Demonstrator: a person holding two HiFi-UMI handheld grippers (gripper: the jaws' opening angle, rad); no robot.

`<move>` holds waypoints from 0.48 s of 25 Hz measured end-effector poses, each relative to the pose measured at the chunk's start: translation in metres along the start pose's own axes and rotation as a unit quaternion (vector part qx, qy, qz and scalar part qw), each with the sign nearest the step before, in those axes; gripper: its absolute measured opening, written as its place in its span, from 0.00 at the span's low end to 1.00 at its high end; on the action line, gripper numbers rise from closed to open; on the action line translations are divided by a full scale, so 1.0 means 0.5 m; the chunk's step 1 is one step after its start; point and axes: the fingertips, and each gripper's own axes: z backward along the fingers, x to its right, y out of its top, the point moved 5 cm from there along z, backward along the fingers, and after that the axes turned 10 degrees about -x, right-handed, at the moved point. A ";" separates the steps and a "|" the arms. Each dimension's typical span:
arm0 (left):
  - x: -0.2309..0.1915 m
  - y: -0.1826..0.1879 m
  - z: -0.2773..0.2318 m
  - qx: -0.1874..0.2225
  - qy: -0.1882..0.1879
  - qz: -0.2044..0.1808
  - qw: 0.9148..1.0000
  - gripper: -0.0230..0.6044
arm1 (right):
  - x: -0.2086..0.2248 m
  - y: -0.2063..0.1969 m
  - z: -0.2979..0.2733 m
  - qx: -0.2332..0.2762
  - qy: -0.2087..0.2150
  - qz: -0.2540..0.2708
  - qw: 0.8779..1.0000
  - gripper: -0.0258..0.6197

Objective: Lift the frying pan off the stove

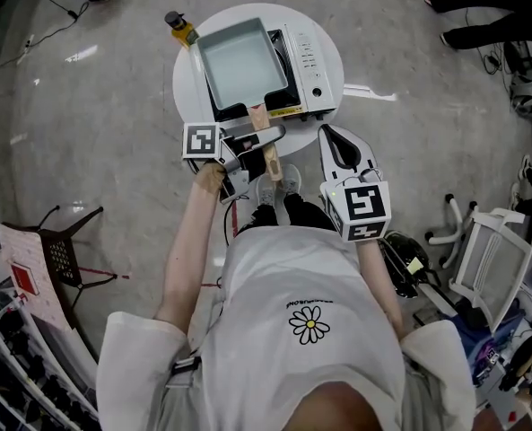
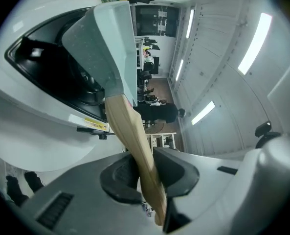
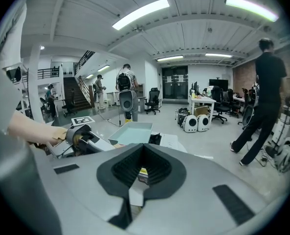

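Observation:
A rectangular pale-teal frying pan point(image 1: 243, 57) with a wooden handle point(image 1: 271, 158) is over the white portable stove point(image 1: 312, 61) on a round white table point(image 1: 189, 88). My left gripper point(image 1: 267, 137) is shut on the handle point(image 2: 130, 131), which runs between both pads point(image 2: 120, 177). In the left gripper view the pan's point(image 2: 110, 38) underside shows above the stove's black top point(image 2: 42, 67); whether it rests there I cannot tell. My right gripper point(image 1: 328, 133) hovers at the table's right near edge, shut and holding nothing point(image 3: 142, 173). It faces the pan point(image 3: 132, 131).
A yellow-capped bottle point(image 1: 180, 30) stands at the table's far left rim. A dark wire chair point(image 1: 64, 250) is on the floor at left, a white chair point(image 1: 494, 259) at right. A person in black point(image 3: 264, 97) walks at the right; others stand far off.

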 end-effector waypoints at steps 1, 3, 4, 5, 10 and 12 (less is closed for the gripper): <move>0.006 0.001 0.000 -0.005 0.005 -0.011 1.000 0.15 | 0.001 0.002 -0.002 0.002 0.001 0.000 1.000 0.04; 0.021 0.000 -0.001 -0.016 0.015 -0.034 0.999 0.15 | 0.000 0.003 -0.002 0.004 0.004 0.001 1.000 0.04; 0.029 -0.002 0.001 -0.021 0.024 -0.045 0.998 0.15 | -0.002 0.003 -0.002 0.005 0.006 0.001 1.000 0.04; 0.037 -0.003 0.005 -0.028 0.038 -0.059 0.997 0.15 | -0.004 0.004 -0.002 0.006 0.008 0.002 1.000 0.04; 0.107 0.005 0.002 -0.064 0.075 -0.149 0.984 0.16 | -0.008 0.027 0.004 0.022 0.003 0.012 1.000 0.04; 0.148 0.008 -0.006 -0.069 0.068 -0.180 0.979 0.16 | -0.011 0.040 0.011 0.032 -0.002 0.013 0.999 0.04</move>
